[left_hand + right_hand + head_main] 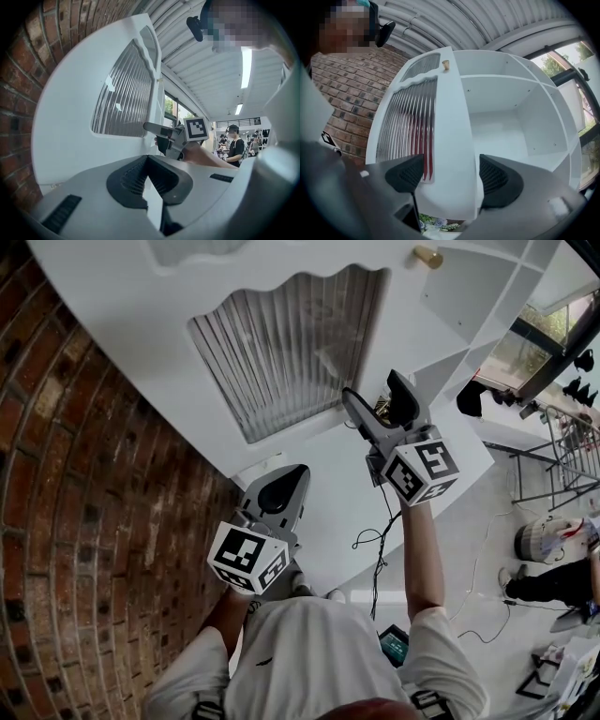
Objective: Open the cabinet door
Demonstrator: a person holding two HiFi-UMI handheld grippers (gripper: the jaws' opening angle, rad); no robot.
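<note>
Left of the door: red-brown brick wall (84, 474).

Left gripper (292, 476): just left of the door and level. In the left gripper view (147, 158) its grey fingers (131, 180) meet at the tips. Nothing is between them. They point along the door's ribbed face, and no contact with the door can be seen.

White cabinet door with a ribbed glass panel in a wavy-topped frame (281, 352): it stands swung out from the cabinet body. Its long axis is upright and the ribs run along that axis. The panel face is toward the brick wall and the left gripper (70, 117). The free vertical edge points out at the right gripper (450, 122). A small brass knob (446, 64) sits at the door's top end in the right gripper view.

Right gripper (375, 390): at the door's free edge and tilted slightly upward. In the right gripper view (451, 161) its fingers (410, 176) are spread wide. One dark pad is on the panel side of the door and the other is on the cabinet side. The white door stile sits between them. Neither pad is seen pressing on it, so nothing is gripped.

Right of the door: the open white cabinet interior with bare shelf compartments (501, 122).
</note>
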